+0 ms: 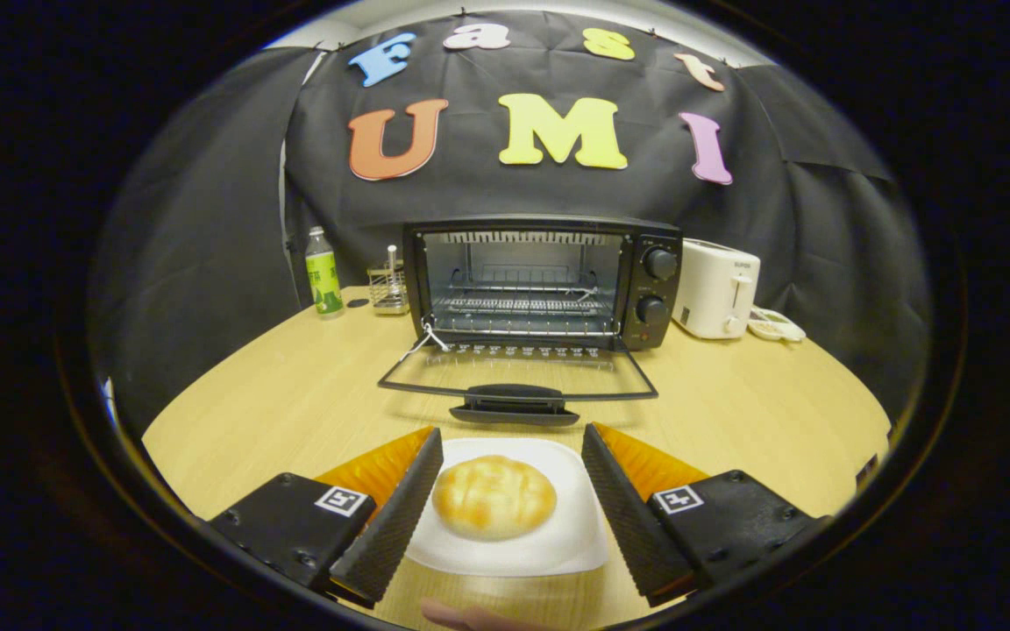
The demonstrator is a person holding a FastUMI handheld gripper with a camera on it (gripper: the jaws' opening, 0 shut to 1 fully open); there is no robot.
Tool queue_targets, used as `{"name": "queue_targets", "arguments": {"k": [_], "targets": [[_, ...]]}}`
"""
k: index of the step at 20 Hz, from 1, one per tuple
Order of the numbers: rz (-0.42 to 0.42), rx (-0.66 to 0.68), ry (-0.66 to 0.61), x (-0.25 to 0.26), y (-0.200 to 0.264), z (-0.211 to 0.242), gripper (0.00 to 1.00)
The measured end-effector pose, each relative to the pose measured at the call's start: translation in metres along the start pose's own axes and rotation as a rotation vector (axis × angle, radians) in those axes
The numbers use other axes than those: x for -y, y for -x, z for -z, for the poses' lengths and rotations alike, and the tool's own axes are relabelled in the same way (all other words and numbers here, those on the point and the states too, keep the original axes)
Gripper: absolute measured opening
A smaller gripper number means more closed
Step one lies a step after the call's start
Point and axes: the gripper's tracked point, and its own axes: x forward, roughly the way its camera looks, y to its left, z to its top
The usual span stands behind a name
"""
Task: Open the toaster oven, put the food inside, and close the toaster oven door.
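Note:
A golden round bun (pixel 492 497) lies on a white square plate (pixel 562 543). The plate sits between the two fingers of my gripper (pixel 512 431), and both fingers press against its left and right sides. Beyond the fingertips stands the black toaster oven (pixel 645 263) with its glass door (pixel 514 403) folded down flat onto the table, handle toward me. Its wire rack (pixel 522 305) is bare. I cannot tell whether the plate rests on the table or hangs just above it.
The light wooden table (pixel 295 394) carries a green-labelled bottle (pixel 323 272) and a small wire holder (pixel 389 289) left of the oven. A white toaster (pixel 715 289) and a small dish (pixel 777 326) stand to its right. A person's fingertip (pixel 470 618) shows below the plate.

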Motion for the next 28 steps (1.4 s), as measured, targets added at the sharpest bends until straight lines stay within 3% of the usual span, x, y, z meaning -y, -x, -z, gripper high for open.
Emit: {"name": "queue_targets", "arguments": {"k": [11, 19, 28], "targets": [[-0.001, -0.065, -0.005, -0.010, -0.004, 0.033, 1.00], [0.009, -0.203, -0.037, -0.009, -0.005, 0.055, 1.00], [-0.066, -0.108, -0.150, -0.006, 0.005, 0.025, 0.95]]}}
